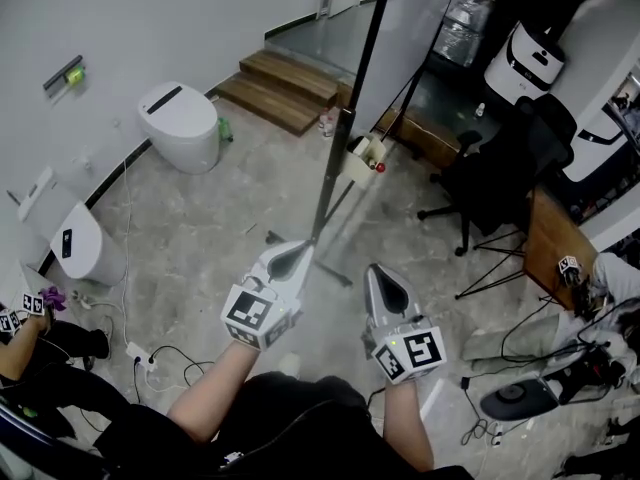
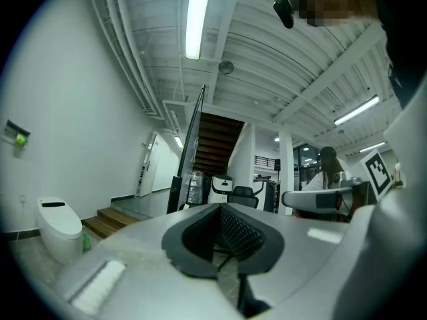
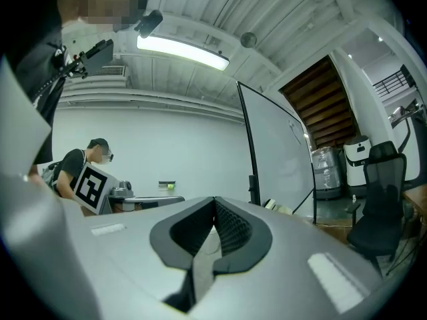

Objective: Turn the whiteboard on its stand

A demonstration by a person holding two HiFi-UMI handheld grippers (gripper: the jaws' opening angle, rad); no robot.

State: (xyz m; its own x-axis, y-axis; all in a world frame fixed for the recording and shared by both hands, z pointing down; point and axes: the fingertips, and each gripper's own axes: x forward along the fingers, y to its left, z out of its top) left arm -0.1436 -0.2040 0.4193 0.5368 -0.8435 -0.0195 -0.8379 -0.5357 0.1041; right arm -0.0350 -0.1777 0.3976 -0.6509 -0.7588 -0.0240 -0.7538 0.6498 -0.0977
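The whiteboard stands ahead of me, seen nearly edge-on, its black frame post running down to the stand's feet on the floor. A small tray with markers hangs at its lower edge. My left gripper is shut and empty, its tip in front of the post's lower end; contact does not show. My right gripper is shut and empty a little to the right. The left gripper view shows the board as a thin dark edge. In the right gripper view the board shows its white face.
Two white toilets stand at the left wall, and wooden steps lie beyond. A black office chair, a wooden table and a white machine are at the right. Cables lie on the floor. Another person's grippers show at the left.
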